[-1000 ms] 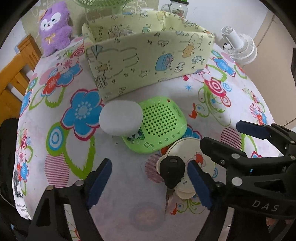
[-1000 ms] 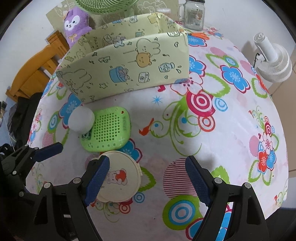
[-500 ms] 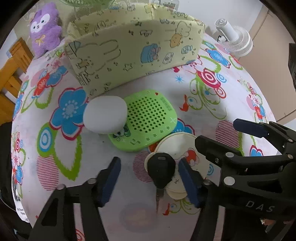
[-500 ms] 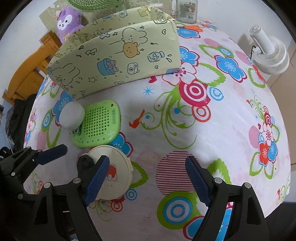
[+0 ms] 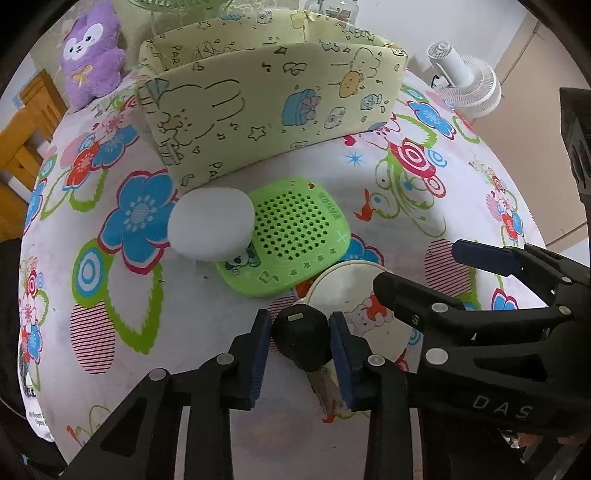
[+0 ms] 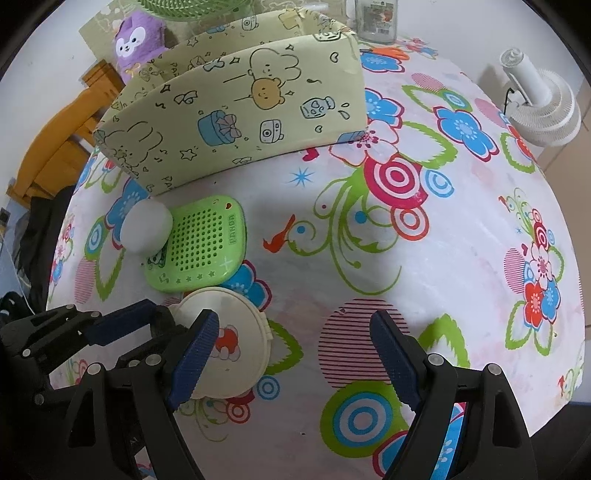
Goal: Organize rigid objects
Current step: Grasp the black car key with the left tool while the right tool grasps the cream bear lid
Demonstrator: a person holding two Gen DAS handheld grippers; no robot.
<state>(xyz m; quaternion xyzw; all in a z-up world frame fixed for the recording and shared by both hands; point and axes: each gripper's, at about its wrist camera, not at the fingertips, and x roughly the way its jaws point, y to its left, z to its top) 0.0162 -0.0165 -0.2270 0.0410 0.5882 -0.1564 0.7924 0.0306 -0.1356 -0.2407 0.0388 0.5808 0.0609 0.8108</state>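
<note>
My left gripper [image 5: 299,339] is shut on the black head of a car key [image 5: 301,338], whose metal blade points toward the camera. The key lies beside a round cream compact [image 5: 347,291] with a mushroom picture. Behind it lie a green perforated case [image 5: 291,236] and a white round puff [image 5: 210,223]. My right gripper [image 6: 291,354] is open and empty, its left finger over the cream compact [image 6: 236,343]. The left gripper [image 6: 122,325] shows at the lower left of the right wrist view. The green case [image 6: 199,243] and the puff [image 6: 146,227] lie beyond.
A pale yellow cartoon-print fabric box [image 5: 266,99] stands open at the back; it also shows in the right wrist view [image 6: 236,110]. A purple plush [image 5: 92,55], a glass jar [image 6: 376,18], a white fan [image 6: 539,103] and a wooden chair [image 6: 55,147] ring the flowered tablecloth [image 6: 443,236].
My left gripper has closed from wide open onto the black key head and moved forward a little. My right gripper has stayed open and shifted slightly.
</note>
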